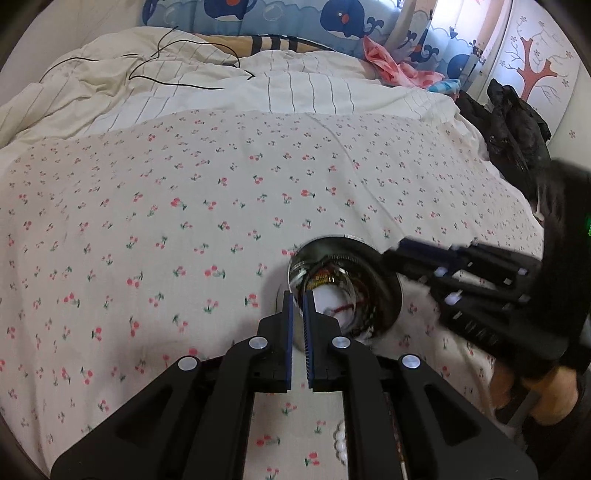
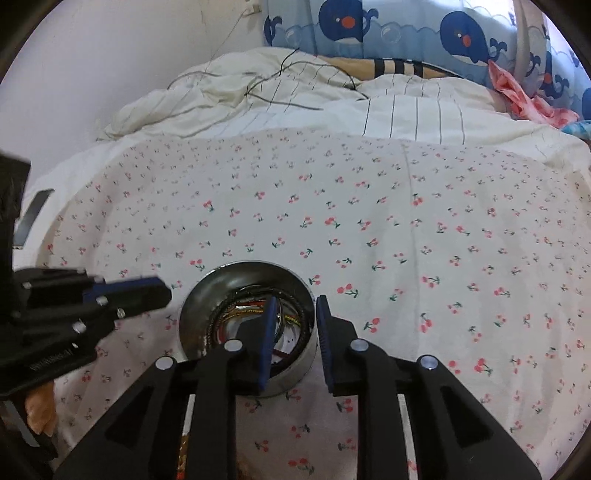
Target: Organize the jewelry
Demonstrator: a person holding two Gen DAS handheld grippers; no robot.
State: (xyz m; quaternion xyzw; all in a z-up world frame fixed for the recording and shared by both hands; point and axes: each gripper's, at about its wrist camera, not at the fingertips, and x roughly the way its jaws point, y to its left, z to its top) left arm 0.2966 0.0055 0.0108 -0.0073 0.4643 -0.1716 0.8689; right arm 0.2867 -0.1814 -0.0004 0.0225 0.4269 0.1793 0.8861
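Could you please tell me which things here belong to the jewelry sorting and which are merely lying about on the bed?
Belongs to the job:
- metal bowl
- bangles and cords inside it
- white bead string near the left tongs
- right tongs, straddling the bowl's rim

Lying about:
- black cable
- striped duvet
- whale pillow
- pink cloth
- black garment

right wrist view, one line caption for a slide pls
Right gripper open over the rim of a steel bowl of bangles on a cherry-print sheet.
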